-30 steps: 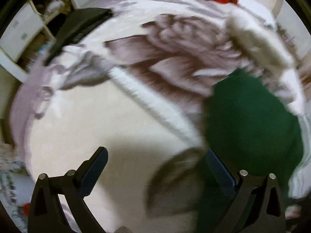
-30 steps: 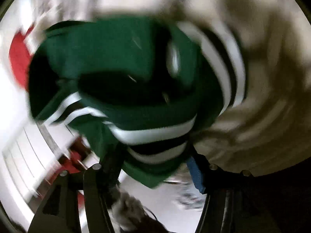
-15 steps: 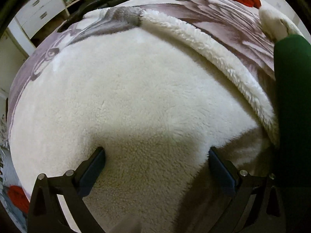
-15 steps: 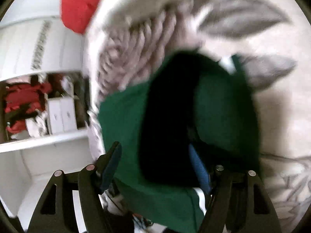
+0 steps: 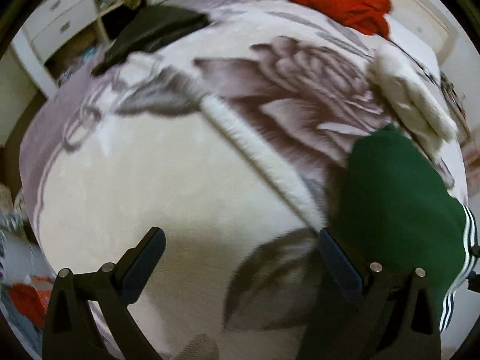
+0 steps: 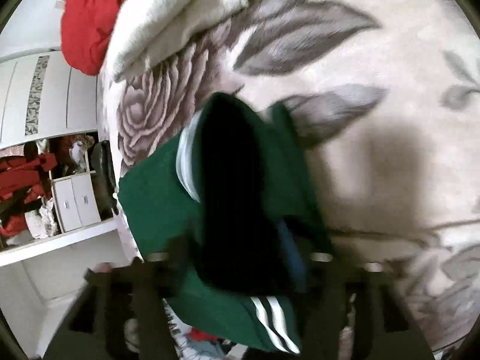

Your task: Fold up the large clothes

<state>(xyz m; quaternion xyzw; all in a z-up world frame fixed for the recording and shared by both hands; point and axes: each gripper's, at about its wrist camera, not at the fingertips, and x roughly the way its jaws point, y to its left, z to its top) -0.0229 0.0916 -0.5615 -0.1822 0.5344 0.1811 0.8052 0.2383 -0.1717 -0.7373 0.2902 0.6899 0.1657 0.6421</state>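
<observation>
The green garment [image 6: 240, 192], striped white at its cuff, hangs bunched from the right gripper [image 6: 237, 258] over the bed [image 6: 390, 60], near 6 o'clock in the right wrist view. The jaws are opening with cloth between them. The left gripper [image 5: 240, 258], jaws apart and empty, hovers over the floral blanket [image 5: 150, 180]. Good practice: lay the garment flat, then seize opposite edges with both grippers.

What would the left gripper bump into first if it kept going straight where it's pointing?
Most likely the fluffy cream blanket on the bed. The left gripper is open and empty, with only blanket ahead. The green garment lies off to its right, though depth is hard to judge.
</observation>
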